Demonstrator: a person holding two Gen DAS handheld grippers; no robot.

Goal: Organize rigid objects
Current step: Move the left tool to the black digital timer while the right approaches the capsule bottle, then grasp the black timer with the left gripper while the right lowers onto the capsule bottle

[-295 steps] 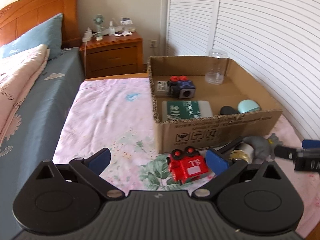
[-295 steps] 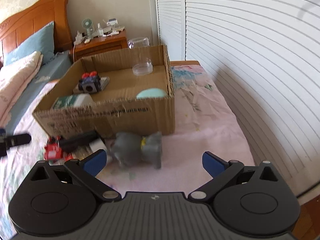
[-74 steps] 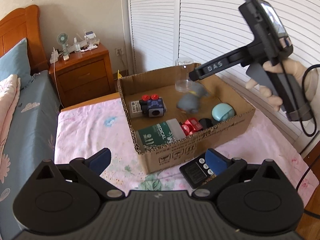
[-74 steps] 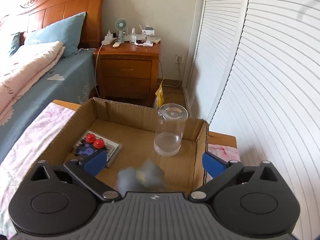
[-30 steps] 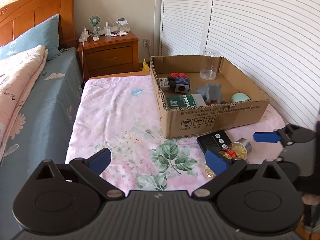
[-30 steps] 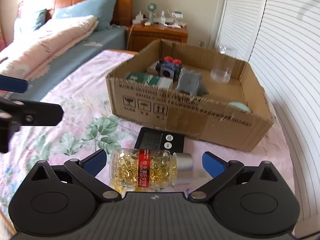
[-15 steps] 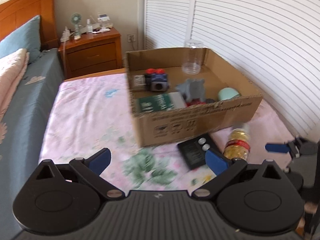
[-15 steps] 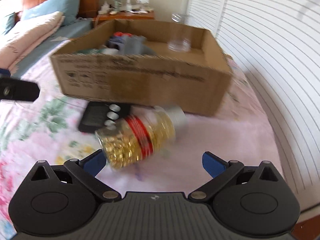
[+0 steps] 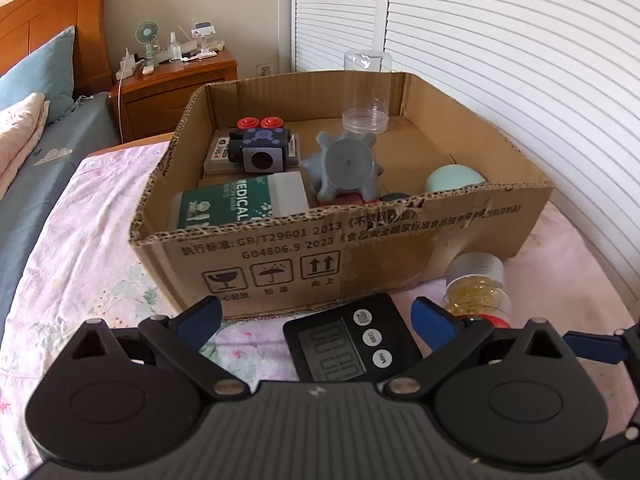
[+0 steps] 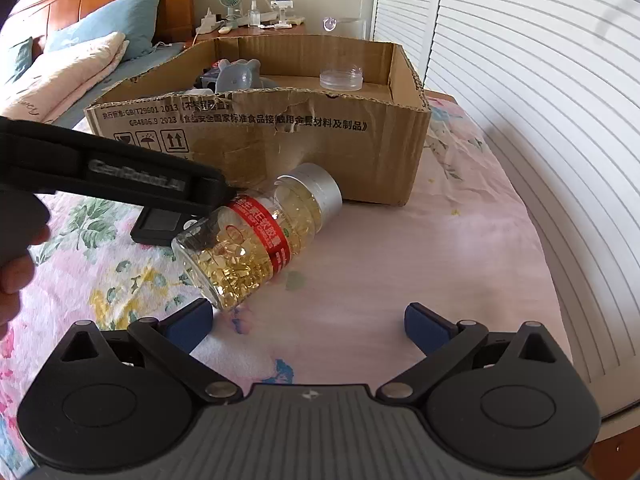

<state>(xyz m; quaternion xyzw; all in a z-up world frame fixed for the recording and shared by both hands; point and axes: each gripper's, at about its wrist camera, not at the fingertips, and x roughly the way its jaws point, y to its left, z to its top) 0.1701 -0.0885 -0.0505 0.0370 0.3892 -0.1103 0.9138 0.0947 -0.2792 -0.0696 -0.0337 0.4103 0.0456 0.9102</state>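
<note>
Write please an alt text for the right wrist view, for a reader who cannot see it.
A clear capsule bottle with a silver cap lies on its side on the floral sheet, ahead of the open right gripper. Behind it stands an open cardboard box holding toys; the left gripper reaches in from the left.

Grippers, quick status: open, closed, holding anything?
Left gripper: open, empty, black timer lying between its fingers.
Right gripper: open, empty, capsule bottle just ahead.

Black timer (image 9: 347,342) lies between the spread fingers of the left gripper (image 9: 316,316) — just before the cardboard box (image 9: 360,248).
</note>
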